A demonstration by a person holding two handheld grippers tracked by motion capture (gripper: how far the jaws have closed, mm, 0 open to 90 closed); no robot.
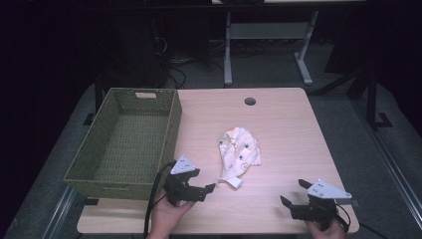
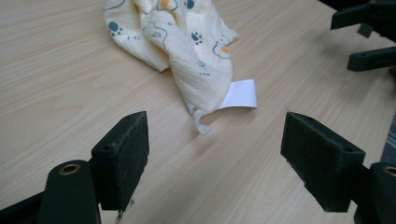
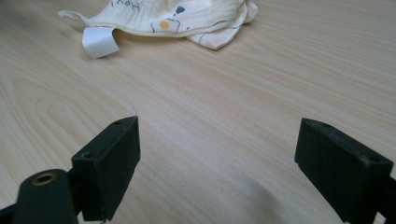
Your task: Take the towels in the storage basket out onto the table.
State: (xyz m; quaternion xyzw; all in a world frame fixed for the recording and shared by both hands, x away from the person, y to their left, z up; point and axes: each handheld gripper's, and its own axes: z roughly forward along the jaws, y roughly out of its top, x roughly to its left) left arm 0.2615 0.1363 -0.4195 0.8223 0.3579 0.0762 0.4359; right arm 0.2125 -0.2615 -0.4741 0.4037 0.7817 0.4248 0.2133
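Approach step. My left hand-held gripper [image 1: 205, 188] is wide open, empty; crumpled cloth [image 1: 239, 155] lies on the bench [image 1: 288, 129] just ahead. Right hand-held gripper [image 1: 293, 194] wide, well off. Next, I judge: advance, pinch the cloth's near tip.

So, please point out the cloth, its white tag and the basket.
cloth [image 1: 240, 151], high view, middle of the crumpled fabric
white tag [image 2: 240, 94], left gripper view, flat face of the tag
basket [image 1: 170, 130], high view, right wall
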